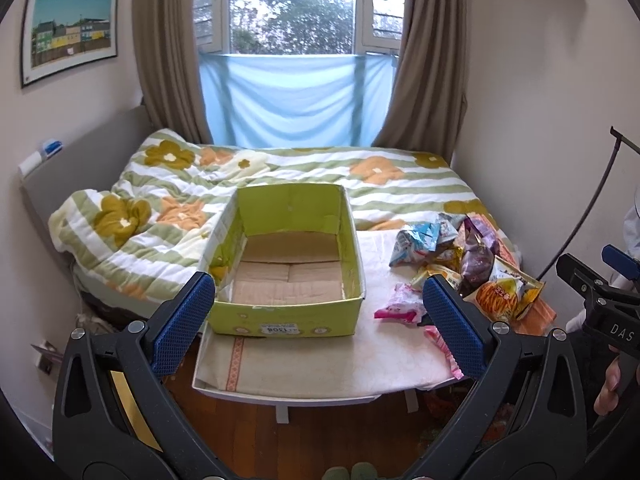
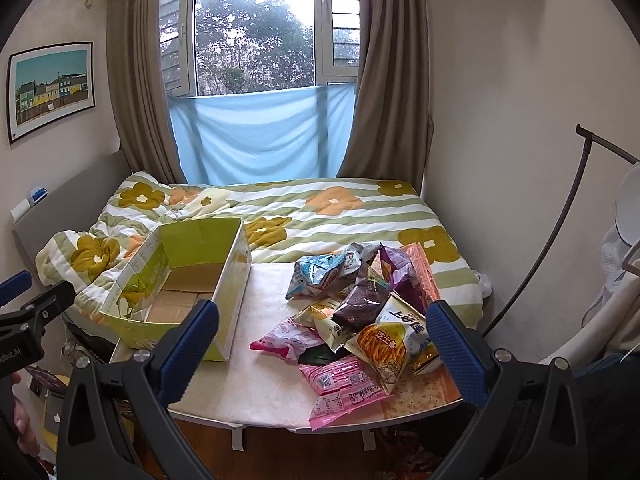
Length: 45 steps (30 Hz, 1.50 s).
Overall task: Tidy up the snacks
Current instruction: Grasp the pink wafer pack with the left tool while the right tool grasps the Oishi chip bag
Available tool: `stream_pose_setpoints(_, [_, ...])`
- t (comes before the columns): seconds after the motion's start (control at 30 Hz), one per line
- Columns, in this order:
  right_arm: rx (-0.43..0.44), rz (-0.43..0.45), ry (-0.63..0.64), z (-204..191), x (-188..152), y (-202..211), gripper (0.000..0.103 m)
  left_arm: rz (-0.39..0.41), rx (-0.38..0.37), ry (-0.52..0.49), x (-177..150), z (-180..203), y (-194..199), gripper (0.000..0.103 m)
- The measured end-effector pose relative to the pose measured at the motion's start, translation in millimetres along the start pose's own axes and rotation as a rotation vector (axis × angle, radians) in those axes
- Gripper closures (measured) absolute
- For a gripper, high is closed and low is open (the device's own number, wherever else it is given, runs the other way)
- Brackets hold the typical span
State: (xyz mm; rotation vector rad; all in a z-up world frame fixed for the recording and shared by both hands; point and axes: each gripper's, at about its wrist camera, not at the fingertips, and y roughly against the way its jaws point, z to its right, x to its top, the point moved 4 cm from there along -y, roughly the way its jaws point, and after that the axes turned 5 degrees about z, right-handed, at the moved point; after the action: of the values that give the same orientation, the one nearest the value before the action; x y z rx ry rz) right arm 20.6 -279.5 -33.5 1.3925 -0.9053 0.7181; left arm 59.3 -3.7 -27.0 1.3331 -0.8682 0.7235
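While the left wrist view looks across a small table point(image 1: 304, 364) at the foot of a bed point(image 1: 280, 172), the left gripper point(image 1: 316, 316) hangs above the near edge with its jaws spread wide and nothing between them. An open green cardboard box point(image 1: 288, 272), nothing inside it, stands on the table's left half. A pile of snack bags point(image 1: 468, 264) lies to its right, apart from it.

From the right wrist view, the right gripper point(image 2: 322, 340) is likewise wide apart and holds nothing. It hovers over the near side of the pile point(image 2: 360, 312). A pink packet point(image 2: 344, 388) lies nearest, and the box point(image 2: 188, 280) sits far left.
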Motion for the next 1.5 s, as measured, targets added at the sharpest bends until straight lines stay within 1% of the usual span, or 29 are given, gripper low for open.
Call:
stream_pose_setpoints(0.1, [-0.029, -0.03, -0.025, 18, -8, -6, 0.0, -0.028, -0.053, -0.013, -4, 10, -14, 0.0])
stream_pose_setpoints(0.17, [-0.047, -0.053, -0.036, 30, -15, -12, 0.0, -0.048, -0.074, -0.023, -9, 21, -26, 0.0])
stream_pose_setpoints(0.37, [-0.072, -0.126, -0.071, 78, -34, -38, 0.0, -0.166, -0.153, -0.022, -36, 63, -67, 0.0])
stream_pose_setpoints(0.47, [-0.048, -0.149, -0.071, 100, -40, -56, 0.0, -0.237, -0.178, -0.015, -52, 90, -92, 0.0])
stream_pose_setpoints(0.63, [0.033, -0.193, -0.018, 124, -45, -94, 0.0, -0.368, -0.246, 0.0, -85, 141, -134, 0.0])
stream_pose_setpoints(0.8, [0.122, -0.271, 0.003, 140, -58, -142, 0.0, -0.476, -0.245, 0.02, -117, 184, -175, 0.0])
stream_pose_setpoints(0.93, [0.182, -0.311, 0.046, 141, -66, -175, 0.0, -0.536, -0.248, 0.045, -139, 209, -203, 0.0])
stream_pose_setpoints(1.07, [0.255, -0.34, 0.082, 137, -73, -199, 0.0, -0.583, -0.214, 0.089, -152, 220, -227, 0.0])
stream_pose_setpoints(1.17, [0.291, -0.359, 0.11, 134, -79, -212, 0.0, -0.619, -0.196, 0.133, -162, 224, -241, 0.0])
stream_pose_setpoints(1.27, [0.322, -0.378, 0.131, 131, -85, -221, 0.0, -0.651, -0.176, 0.148, -171, 227, -250, 0.001])
stream_pose_setpoints(1.37, [0.343, -0.393, 0.146, 130, -89, -226, 0.001, -0.669, -0.185, 0.176, -178, 229, -254, 0.005])
stream_pose_setpoints(1.43, [0.353, -0.4, 0.155, 130, -91, -228, 0.005, -0.671, -0.197, 0.194, -181, 229, -256, 0.013])
stream_pose_setpoints(1.47, [0.357, -0.404, 0.157, 129, -93, -229, 0.006, -0.666, -0.203, 0.199, -181, 229, -255, 0.015])
stream_pose_setpoints(1.5, [0.362, -0.408, 0.159, 128, -94, -230, 0.007, -0.655, -0.205, 0.203, -182, 226, -258, 0.021])
